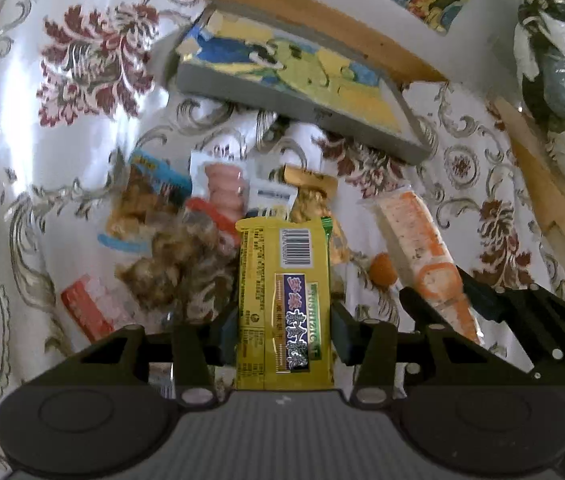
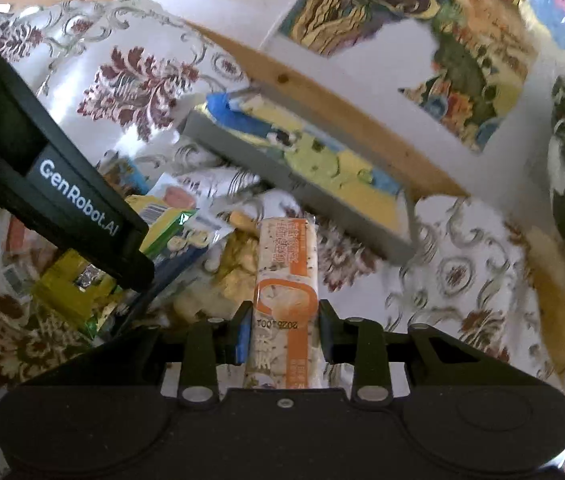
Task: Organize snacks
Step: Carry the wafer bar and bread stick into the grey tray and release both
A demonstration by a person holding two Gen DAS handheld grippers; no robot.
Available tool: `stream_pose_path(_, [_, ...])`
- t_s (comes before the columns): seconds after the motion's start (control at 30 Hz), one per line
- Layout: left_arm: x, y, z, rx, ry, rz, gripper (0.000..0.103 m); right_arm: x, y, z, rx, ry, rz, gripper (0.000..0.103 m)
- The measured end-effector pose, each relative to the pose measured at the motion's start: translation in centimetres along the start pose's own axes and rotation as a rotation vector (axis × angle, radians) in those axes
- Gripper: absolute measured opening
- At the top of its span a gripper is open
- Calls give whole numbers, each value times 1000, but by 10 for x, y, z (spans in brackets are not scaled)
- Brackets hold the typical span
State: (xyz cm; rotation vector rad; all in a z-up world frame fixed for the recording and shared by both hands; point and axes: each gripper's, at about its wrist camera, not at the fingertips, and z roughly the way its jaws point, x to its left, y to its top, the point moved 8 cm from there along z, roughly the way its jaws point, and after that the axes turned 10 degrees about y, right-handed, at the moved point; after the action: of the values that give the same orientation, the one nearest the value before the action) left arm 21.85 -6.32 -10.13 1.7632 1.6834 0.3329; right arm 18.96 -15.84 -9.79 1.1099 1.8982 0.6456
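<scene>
Both hands are loaded here. The left tongs (image 1: 284,326) are clenched on a yellow packet (image 1: 284,300), barcode side up, gripped low on its length so most of it sticks out ahead. The right tongs (image 2: 284,330) are clamped on an orange-and-white bar (image 2: 286,280), squeezed near its lower half in the same way. From the left wrist view that same bar shows off to the right, with the other tool's dark fingers around it.

Below both, the snack pile (image 1: 186,240) sprawls on the flowered cloth of the counter (image 1: 62,120): crinkly bags, a pink sausage pack, a red wrapper, all heaped loosely. Just beyond the pile sits a shallow grey tray (image 1: 282,100) with a colourful liner, and it looks empty, nothing lying in it that I can make out.

So this reads as the carry step: two snacks picked, neither yet placed. I'd judge the tray is the destination, though that is a guess from the layout. The next move calls for reaching each packet forward over the near wall, lowering it flat, then easing the grip off, and keeping the two tools from knocking together since they sit close side by side.
</scene>
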Motion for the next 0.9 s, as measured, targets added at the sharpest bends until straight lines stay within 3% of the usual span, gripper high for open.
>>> stream_pose_path(0.2, [-4,34,-6,-113,15,21,52,-19,26,1,-46,18,-6,34])
stream_pose_path(0.5, [-11,119,4,-268,2,-9,52,-67,93,38,-155,13,-50,34])
stream_pose_path(0.7, [2,186,34,-315,26,-10,52,-94,120,87,-218,-11,-43,34])
stream_pose_path(0.9, [11,229,72,-309,57,-22,52,-110,134,143,-247,-7,-2,34])
